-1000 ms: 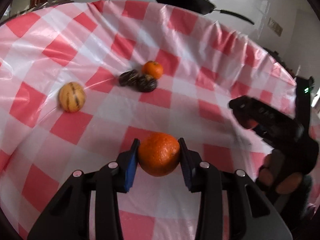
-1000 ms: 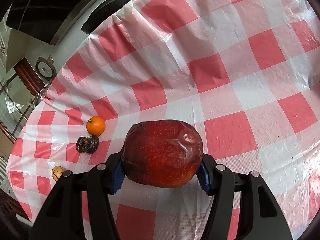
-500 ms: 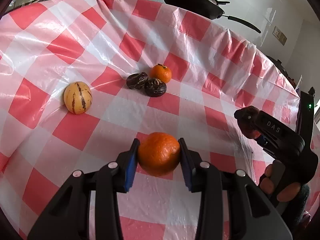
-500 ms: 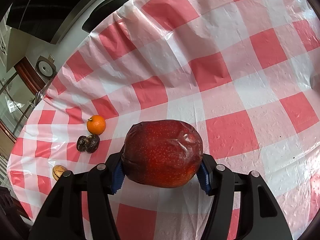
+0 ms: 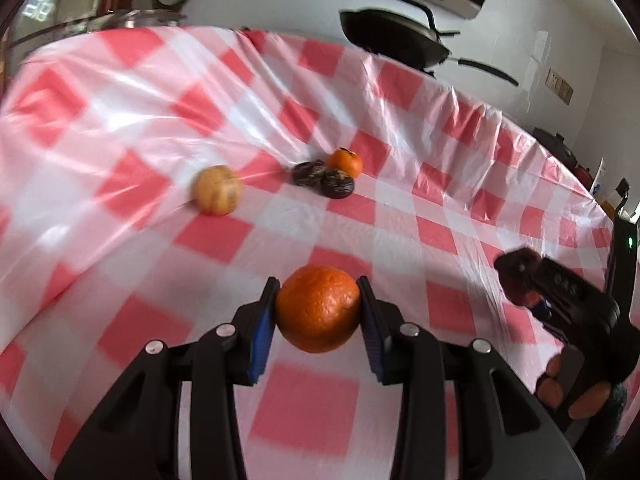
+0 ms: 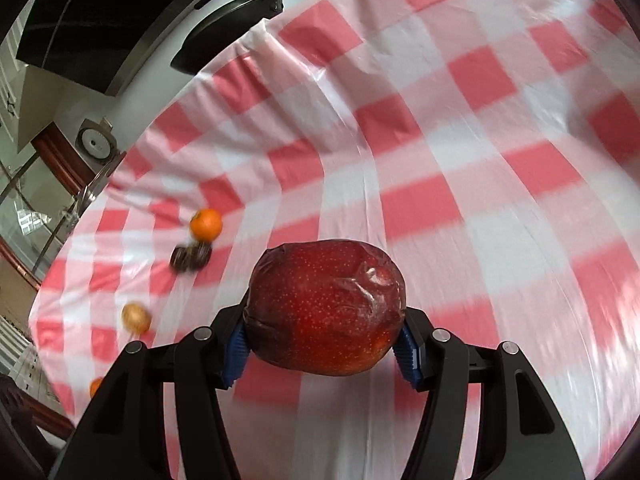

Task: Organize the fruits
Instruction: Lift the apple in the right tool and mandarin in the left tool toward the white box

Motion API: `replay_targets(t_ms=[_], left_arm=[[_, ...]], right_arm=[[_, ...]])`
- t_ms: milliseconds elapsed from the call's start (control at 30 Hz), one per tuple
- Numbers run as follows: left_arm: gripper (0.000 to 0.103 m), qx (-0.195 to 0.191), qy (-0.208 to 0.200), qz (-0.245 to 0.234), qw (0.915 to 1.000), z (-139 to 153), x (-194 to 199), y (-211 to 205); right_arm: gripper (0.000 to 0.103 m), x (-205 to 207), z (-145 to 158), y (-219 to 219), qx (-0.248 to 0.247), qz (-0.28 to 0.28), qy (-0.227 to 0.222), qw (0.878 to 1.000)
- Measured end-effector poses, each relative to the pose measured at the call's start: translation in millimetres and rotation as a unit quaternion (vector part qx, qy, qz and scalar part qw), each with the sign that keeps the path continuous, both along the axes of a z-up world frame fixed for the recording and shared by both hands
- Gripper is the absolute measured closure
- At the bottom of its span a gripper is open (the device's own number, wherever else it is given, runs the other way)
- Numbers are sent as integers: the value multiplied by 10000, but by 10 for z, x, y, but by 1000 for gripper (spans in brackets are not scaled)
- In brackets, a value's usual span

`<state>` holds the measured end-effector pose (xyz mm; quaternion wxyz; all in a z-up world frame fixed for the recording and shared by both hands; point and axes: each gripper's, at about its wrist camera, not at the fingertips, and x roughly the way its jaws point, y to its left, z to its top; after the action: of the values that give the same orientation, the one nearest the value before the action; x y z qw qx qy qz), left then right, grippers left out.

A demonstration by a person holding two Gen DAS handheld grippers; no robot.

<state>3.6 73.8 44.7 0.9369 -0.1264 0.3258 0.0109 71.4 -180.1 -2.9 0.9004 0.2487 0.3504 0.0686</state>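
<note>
Oranges: two. Large orange (image 5: 318, 314) between blue pads; small orange (image 5: 346, 162) on checked tablecloth (image 5: 400, 208), toward far edge.
Dark wrinkled fruits: two (image 5: 323, 178), touching each other, just beside small orange.
Yellow striped fruit: one (image 5: 217, 195), toward left edge, apart from cluster.
Red apple in plastic wrap: one (image 6: 325, 306).
Grippers: two, left gripper (image 5: 318, 320) and right gripper (image 6: 324, 350).
Black pans beyond far edge: two (image 5: 394, 40).
</note>
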Motion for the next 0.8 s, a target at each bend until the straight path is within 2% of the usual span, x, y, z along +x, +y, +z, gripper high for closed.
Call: replay_targets(t_ms=[133,267,367,800], left_arm=[[64,-99,-90,107,9999,14,-401,108],[64,-203,38,79,9998,-33,-735,224],[64,-34,11,67,10000,-10,-921,277],[64,13,19,254,9997,-33,-1254,594]], right_arm=[[44,-457,-28,70,42,103,154,9998],[44,-837,-37,167,29,232,199,9995],[44,-1065,-28,249,-25,353,149,9993],[44,-1484,36,630,-349,915,85,9952]])
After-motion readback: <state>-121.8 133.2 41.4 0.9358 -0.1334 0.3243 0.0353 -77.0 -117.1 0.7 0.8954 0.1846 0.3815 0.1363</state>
